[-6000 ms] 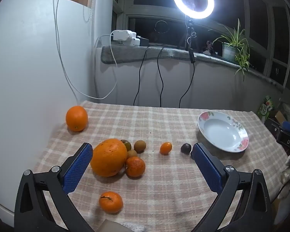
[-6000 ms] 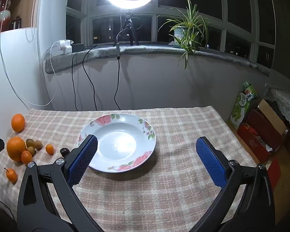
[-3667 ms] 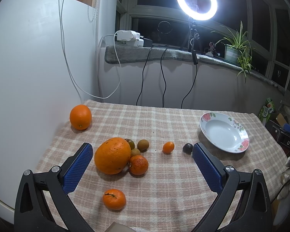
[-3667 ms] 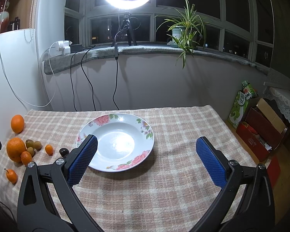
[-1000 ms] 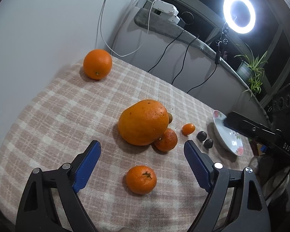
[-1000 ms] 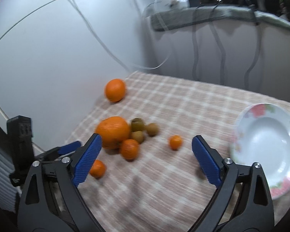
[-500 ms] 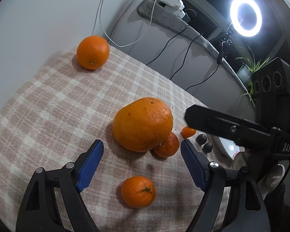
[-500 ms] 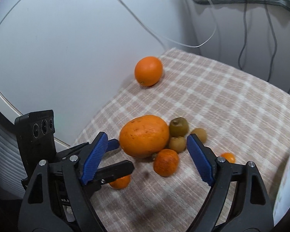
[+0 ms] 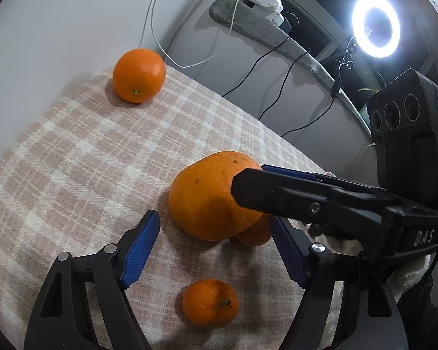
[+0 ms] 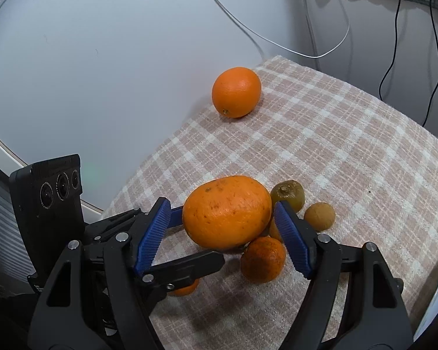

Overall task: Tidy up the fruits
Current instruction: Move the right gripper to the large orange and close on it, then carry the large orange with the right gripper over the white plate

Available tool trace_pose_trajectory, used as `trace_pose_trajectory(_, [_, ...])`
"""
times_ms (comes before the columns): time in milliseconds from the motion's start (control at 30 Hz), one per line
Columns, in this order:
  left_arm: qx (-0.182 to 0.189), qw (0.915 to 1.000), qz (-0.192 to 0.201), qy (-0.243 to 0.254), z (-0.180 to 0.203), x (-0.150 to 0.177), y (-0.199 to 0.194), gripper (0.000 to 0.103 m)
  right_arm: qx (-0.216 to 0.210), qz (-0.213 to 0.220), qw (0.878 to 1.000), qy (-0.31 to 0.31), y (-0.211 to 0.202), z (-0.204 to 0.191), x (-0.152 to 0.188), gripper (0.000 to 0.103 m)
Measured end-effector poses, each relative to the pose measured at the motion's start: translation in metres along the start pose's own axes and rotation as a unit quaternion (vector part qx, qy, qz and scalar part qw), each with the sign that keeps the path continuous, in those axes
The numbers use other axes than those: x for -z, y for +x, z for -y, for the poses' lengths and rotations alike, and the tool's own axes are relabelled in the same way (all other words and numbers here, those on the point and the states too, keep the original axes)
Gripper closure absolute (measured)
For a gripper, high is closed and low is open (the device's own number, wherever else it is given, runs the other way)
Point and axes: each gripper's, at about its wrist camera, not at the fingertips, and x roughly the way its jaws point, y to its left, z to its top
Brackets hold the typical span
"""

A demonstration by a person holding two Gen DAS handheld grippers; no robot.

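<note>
The big, lumpy, speckled orange citrus fruit (image 10: 227,211) sits on the bench under a pink-and-cream checked cloth (image 10: 335,134), in the middle of a tight cluster. The right tongs (image 10: 222,227) straddle it, blue ribbed pads on either side, jaws closing; the right pad looks at or nearly at the rind, the left pad still shows a gap. The left tongs (image 9: 213,250) hang just short of the same fruit, spread and also closing, with nothing pressed between them.

The main risk, as I judge it, is the crowding. A small orange mandarin (image 10: 262,259) touches the big fruit's underside, and a greenish-brown kiwi-like fruit (image 10: 287,195) sits right behind the right pad; closing could pinch or shove either one and send it rolling. The rind is rounded and wide for these jaws, so an off-centre pinch could squirt it out. Both tongs converge on one fruit, and one black finger of the right tongs crosses in front of the left camera, so the tools may knock each other.

A second mandarin with a stem (image 9: 209,302) is mostly hidden beneath the left tongs in the right view. A round tan fruit (image 10: 319,215) and a smooth round orange (image 10: 236,92) lie apart. The plate is only a pale sliver at the right view's edge; whether the far pad touches cannot be told.
</note>
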Motion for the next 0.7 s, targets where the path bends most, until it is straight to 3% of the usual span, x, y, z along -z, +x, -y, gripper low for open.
trace_pose_trajectory(233, [-0.001, 1.0000, -0.002, -0.004, 0.000, -0.001, 0.005, 0.031, 0.015, -0.013, 1.000, -0.013, 0.007, -0.003, -0.001, 0.027])
trace_pose_trajectory(367, [-0.003, 1.0000, -0.003, 0.004, 0.003, -0.003, 0.007, 0.034, 0.025, -0.015, 0.999, -0.018, 0.006, -0.002, -0.001, 0.036])
trace_pose_trajectory(700, [-0.021, 0.9995, 0.006, 0.024, 0.013, 0.001, 0.002, 0.034, 0.038, -0.008, 0.999, -0.036, 0.001, -0.012, 0.006, 0.037])
